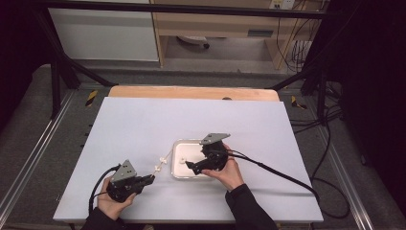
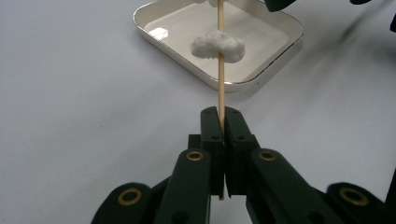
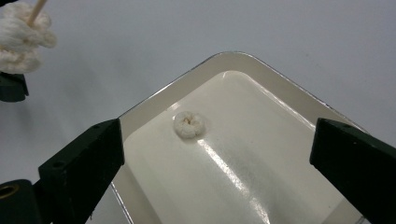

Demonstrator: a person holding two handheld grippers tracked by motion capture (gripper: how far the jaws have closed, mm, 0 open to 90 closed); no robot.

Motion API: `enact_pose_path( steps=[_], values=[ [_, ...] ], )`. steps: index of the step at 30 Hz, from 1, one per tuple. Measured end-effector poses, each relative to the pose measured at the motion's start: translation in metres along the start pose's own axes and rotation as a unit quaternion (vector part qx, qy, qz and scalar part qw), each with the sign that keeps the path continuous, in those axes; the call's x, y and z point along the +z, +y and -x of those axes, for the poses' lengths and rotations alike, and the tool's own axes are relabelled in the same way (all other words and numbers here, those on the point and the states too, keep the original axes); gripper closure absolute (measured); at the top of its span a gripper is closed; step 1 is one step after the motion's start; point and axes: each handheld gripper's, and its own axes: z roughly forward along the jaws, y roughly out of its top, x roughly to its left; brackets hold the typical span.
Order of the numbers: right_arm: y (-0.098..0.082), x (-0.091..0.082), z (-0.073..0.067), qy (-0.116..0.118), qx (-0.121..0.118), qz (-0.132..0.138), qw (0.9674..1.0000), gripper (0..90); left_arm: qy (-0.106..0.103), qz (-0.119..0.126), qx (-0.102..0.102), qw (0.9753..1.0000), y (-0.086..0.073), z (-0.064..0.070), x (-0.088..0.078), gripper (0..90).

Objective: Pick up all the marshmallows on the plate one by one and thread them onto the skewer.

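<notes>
Fingers of the left gripper (image 2: 219, 122) are pinched tight on the lower end of a thin wooden skewer (image 2: 220, 88); fingers of the right gripper (image 3: 219, 149) stand wide apart with nothing between them, poised over the tray (image 3: 154, 105). Largest to smallest: one pale surface (image 1: 143, 124) carries everything; one shallow white tray with a bright rim sits near its middle, just ahead of the person's right hand (image 1: 229, 171); one skewer slants from the left gripper up toward the tray's near-left corner; two white puffy pieces (image 1: 160, 164) show threaded on the skewer in the high view, one of them clear in the left gripper view (image 2: 218, 46); one loose puffy piece (image 3: 189, 124) lies on the tray floor between and beyond the open right fingers, touching neither. Count: two grippers, one tray, one skewer, two pieces skewered, one loose. Judged next step is to pick up the loose piece and thread it on. Risks: the piece looks soft, so a hard squeeze could crush or tear it; the glossy tray floor may let it skid away from closing fingers; an off-centre push onto the tip could split it, or bend the thin skewer in its grip.
</notes>
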Motion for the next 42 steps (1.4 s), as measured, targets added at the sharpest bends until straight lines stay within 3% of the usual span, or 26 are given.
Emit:
enact_pose_path(
  steps=[11,17,28,42],
  values=[
    [0.010,0.026,-0.003,-0.011,-0.013,-0.018,0.9997,10.5,0.002,0.000,-0.003,1.0000,-0.001,-0.001,0.000,87.9],
    [0.011,0.037,-0.004,0.007,-0.021,-0.020,0.9996,22.0,0.002,0.000,-0.003,1.0000,-0.001,-0.001,0.001,87.9],
    [0.006,0.045,-0.002,0.028,-0.046,-0.042,0.9977,42.6,0.001,-0.002,-0.003,1.0000,-0.001,-0.001,0.002,87.9],
    [0.002,0.052,-0.004,0.039,-0.049,-0.040,0.9972,58.9,0.000,-0.003,-0.001,1.0000,-0.001,0.000,0.003,87.9]
  ],
)
